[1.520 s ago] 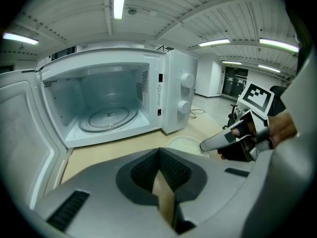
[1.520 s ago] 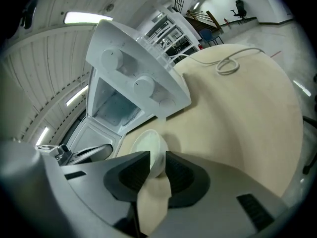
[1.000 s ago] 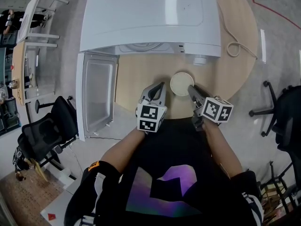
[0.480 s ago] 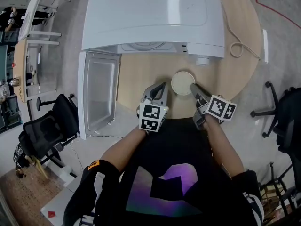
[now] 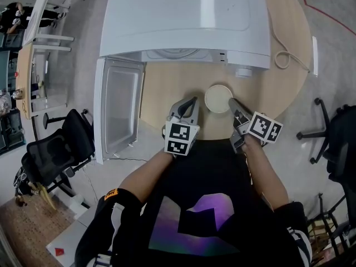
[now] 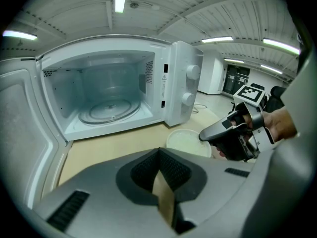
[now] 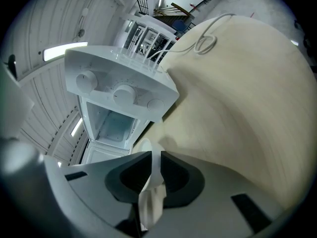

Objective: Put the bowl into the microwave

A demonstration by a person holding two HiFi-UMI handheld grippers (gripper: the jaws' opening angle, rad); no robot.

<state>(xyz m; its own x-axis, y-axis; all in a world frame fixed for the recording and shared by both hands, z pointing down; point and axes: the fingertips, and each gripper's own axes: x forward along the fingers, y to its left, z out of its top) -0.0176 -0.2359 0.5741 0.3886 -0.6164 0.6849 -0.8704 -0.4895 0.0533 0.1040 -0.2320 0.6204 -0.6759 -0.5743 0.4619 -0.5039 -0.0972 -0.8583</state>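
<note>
Hardly anything has shifted over the last second. The right tongs (image 5: 232, 103) stay at the bowl (image 5: 218, 98), and the left tongs (image 5: 188, 103) stay just to its left in the head view.

The right gripper view shows those tongs pressed onto the bowl's thin white rim, one jaw inside the wall and one outside. The left tongs are all but closed with nothing in them; only a narrow sliver of worktop (image 5: 167, 88) shows through the gap, and they are clear of the bowl.

The bowl stands on the round wooden worktop at the centre of the head view, close to the curved near edge. It sits in front of the knob panel of the microwave (image 5: 183, 21) rather than in front of the cavity.

A strip of bare wood lies between the bowl and the cavity mouth, up and to the left in the frame. The door (image 5: 117, 110) is swung fully open to the left and hangs out past the worktop's edge, over the floor.

In the left gripper view the cavity faces the tongs, and the glass turntable (image 6: 109, 110) lies flat on its floor. A white cord (image 5: 281, 54) loops on the worktop at the upper right, well apart from the bowl. A black office chair (image 5: 55, 149) stands on the floor at the lower left, beyond the door.
</note>
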